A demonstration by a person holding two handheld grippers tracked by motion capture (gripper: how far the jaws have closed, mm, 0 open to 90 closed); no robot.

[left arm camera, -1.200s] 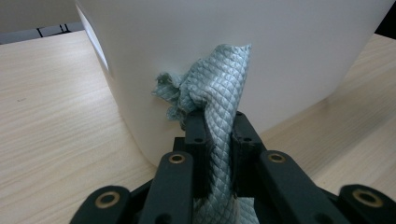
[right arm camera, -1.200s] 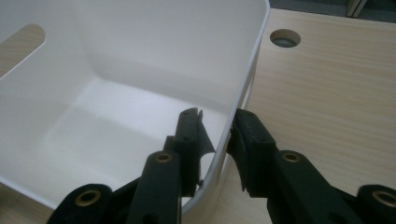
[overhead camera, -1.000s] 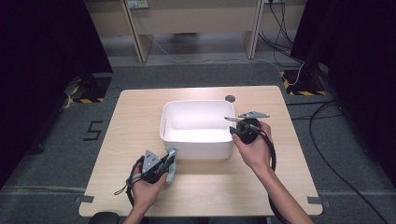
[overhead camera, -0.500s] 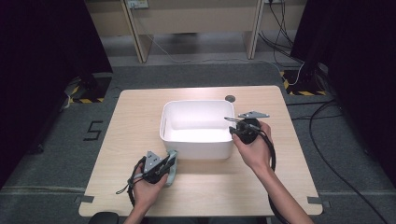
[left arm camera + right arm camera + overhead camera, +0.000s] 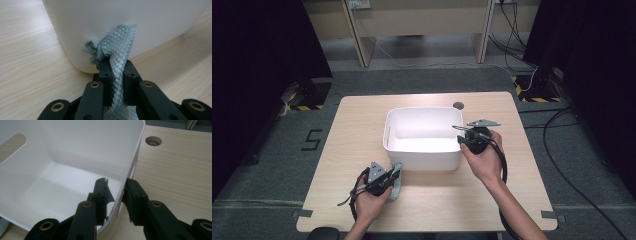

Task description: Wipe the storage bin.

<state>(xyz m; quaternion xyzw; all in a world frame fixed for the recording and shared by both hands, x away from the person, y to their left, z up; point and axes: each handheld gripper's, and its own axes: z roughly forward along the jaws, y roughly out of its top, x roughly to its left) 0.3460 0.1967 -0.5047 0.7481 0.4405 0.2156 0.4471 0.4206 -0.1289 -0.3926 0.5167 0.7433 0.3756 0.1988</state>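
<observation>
A grey-blue woven cloth (image 5: 117, 65) with a diamond texture is pinched between the closed jaws of the left gripper (image 5: 117, 71), its bunched end poking up just in front of the outer wall of a white rectangular plastic tub (image 5: 424, 137) — in the high view the cloth (image 5: 398, 179) sits at the tub's near left corner, low over the light wooden table (image 5: 337, 150). The right gripper (image 5: 115, 192) straddles the tub's right wall (image 5: 130, 170), one jaw inside and one outside; a sliver of gap shows on the inner side, so whether the pads press on the rim cannot be told. A round hole (image 5: 153, 140) lies in the tabletop beyond the tub.
</observation>
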